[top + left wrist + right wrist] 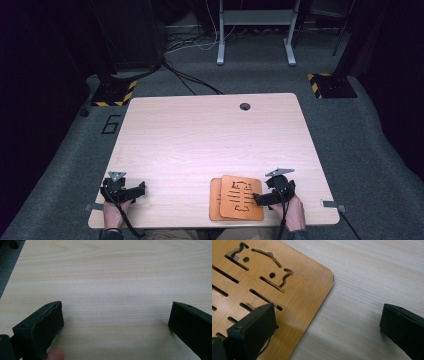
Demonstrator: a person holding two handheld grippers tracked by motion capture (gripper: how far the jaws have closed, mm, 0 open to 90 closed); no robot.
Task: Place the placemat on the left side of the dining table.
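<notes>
Wooden boards: two orange-brown boards (239, 198) lie stacked at about five o'clock on the table, near its front edge. The upper one has slots and curved shapes cut through it; the lower one peeks out along the left side and bottom, slightly askew. I judge nothing has been lifted or parted yet.
Table: my pale wood table (200, 145) carries just the stack and my two tools; a cable hole sits at twelve o'clock near the far edge.
Right gripper: my right gripper (261, 199) sits at the three o'clock edge of the stack. In the right gripper view its jaws stand wide apart with nothing between them; one jaw hovers over the slotted top board (274, 290), the other over bare tabletop past the rounded corner. Whether the jaw touches the board I cannot tell.
Left gripper: my left gripper (140, 189) rests at seven o'clock, well apart from the boards, jaws spread wide over bare wood, gripping nothing.
Progress: I read this as the very start, an approach only.
Left to do: close on the top board's edge, then lift or slide it off.
</notes>
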